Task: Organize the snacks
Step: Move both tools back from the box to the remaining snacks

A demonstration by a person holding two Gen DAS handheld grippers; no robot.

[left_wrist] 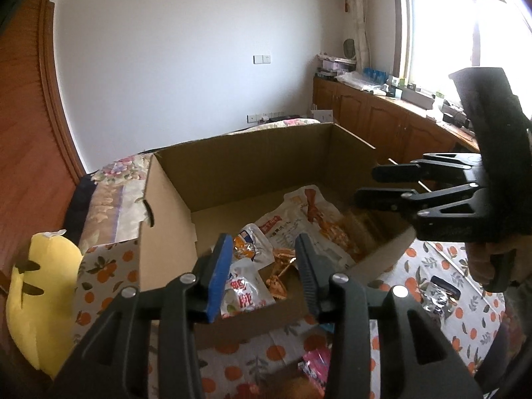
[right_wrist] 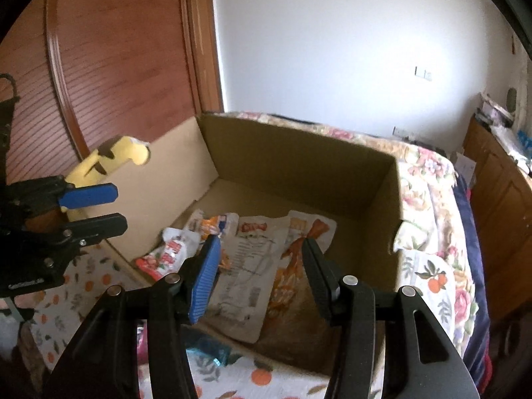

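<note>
Several glossy printed snack pouches point(right_wrist: 252, 266) lay inside the open brown cardboard box point(left_wrist: 252, 163). Left gripper point(left_wrist: 262, 276) and right gripper point(right_wrist: 262, 279) hovered above, parted, empty. Risk: slick pouches slipping from a shallow pinch.

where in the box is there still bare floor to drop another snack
The cardboard box has bare floor along its far wall and in the far left corner, behind the snack packets. The near half is crowded: packets overlap from the near left corner to the right wall. Outside, the orange-print cloth has open patches around a foil packet.
</note>
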